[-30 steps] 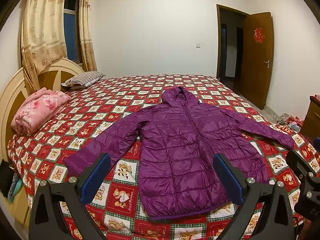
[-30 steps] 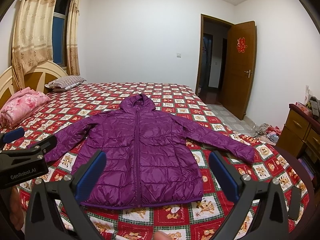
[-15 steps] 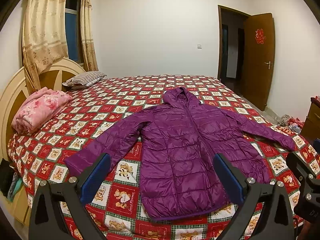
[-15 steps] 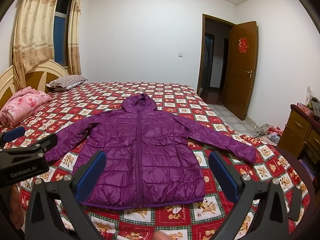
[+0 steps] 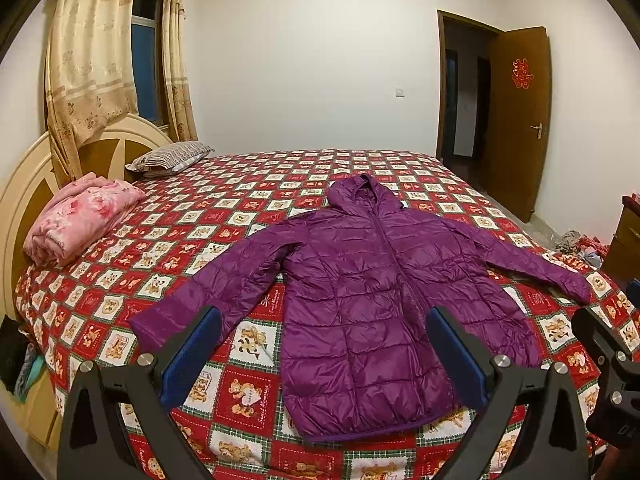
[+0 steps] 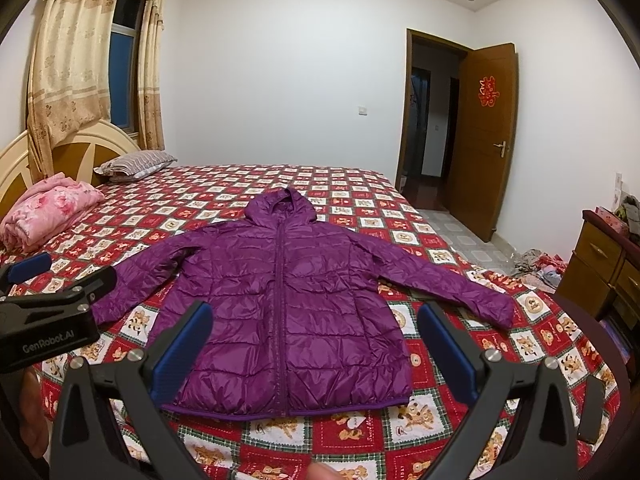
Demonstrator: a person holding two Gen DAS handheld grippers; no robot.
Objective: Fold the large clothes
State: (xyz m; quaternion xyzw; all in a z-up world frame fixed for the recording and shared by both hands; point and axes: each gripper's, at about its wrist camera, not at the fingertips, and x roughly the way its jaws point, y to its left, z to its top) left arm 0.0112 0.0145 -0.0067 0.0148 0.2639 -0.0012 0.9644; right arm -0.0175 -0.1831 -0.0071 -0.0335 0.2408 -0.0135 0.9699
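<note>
Left wrist view: jacket (image 5: 372,300) unmoved, flat, unfolded; left gripper (image 5: 324,356) and right gripper (image 6: 316,352) released, empty, slightly higher above hem.

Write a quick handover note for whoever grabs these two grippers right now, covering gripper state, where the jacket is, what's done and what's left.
Left gripper: open, empty, held above the near edge of the bed.
Right gripper: open, empty, alongside it.
Purple hooded jacket: lies flat on the bed, front up, zipped, hood away from you, both sleeves spread outward, hem nearest you.
Done: jacket laid out; no fold visible.
Left: all folding, likely sleeves in first, then the body.
</note>
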